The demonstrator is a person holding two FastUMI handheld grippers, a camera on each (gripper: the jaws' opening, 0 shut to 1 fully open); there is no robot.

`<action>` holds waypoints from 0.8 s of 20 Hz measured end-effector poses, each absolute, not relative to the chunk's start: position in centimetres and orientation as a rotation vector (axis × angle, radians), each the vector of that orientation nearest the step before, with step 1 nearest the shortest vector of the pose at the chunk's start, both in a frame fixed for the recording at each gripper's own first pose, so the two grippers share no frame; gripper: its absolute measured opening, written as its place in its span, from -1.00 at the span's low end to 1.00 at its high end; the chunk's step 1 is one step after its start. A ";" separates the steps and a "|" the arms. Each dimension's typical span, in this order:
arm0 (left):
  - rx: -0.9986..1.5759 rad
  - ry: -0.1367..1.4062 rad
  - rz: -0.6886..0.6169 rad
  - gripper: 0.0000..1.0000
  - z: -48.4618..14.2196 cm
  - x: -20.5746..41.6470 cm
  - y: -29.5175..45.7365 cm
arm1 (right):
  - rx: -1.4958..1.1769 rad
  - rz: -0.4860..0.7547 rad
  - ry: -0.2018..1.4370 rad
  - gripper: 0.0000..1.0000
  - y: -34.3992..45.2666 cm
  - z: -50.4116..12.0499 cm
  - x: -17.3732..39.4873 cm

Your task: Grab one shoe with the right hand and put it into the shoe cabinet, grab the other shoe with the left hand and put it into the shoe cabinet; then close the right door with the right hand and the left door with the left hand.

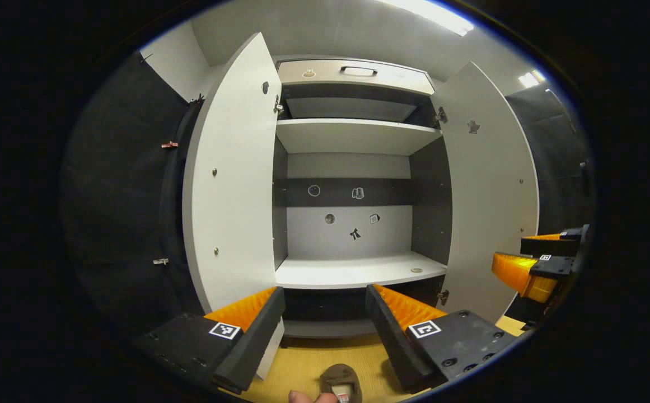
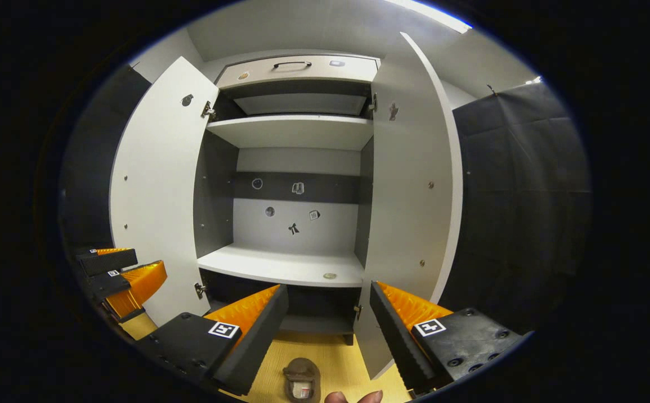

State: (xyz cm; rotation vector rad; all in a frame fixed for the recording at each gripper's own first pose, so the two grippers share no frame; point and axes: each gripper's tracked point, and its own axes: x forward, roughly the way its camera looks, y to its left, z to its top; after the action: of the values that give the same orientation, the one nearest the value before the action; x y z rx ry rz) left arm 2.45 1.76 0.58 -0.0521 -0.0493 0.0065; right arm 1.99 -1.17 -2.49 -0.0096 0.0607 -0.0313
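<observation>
Both tongs are hovering spread apart and empty before the shoe cabinet (image 1: 352, 268), doors standing wide: left tongs (image 1: 325, 319), right tongs (image 2: 327, 316). One shoe (image 2: 301, 380), seemingly brown, is lying on the floor (image 2: 330, 350) just below the cabinet. The opening grab is pending; the right tongs are needing to drop onto it.

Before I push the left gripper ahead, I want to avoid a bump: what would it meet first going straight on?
The left gripper, open, points into the open shoe cabinet. Between the doors the way looks free; likely its lower front edge or back panel first, depth unclear.
</observation>
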 end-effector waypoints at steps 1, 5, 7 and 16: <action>-0.051 -0.046 0.016 0.87 0.4 2.6 2.3 | -0.003 -0.016 0.095 0.94 -0.6 -3.9 2.2; -0.075 -0.024 0.065 0.87 -0.6 2.5 4.4 | 0.019 0.043 0.228 0.95 1.9 -10.2 2.6; -0.087 -0.015 0.080 0.87 -1.4 2.5 5.1 | 0.043 0.061 0.300 0.94 2.8 -13.8 2.4; -0.031 -0.008 0.105 0.90 -2.9 1.8 6.1 | 0.083 0.107 0.569 0.95 5.1 -27.7 0.8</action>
State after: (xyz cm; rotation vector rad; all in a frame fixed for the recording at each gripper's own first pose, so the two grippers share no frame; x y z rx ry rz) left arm 1.83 6.06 -2.87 -0.0309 -0.0080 0.1053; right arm 0.76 5.13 -27.73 0.0833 0.5690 0.1067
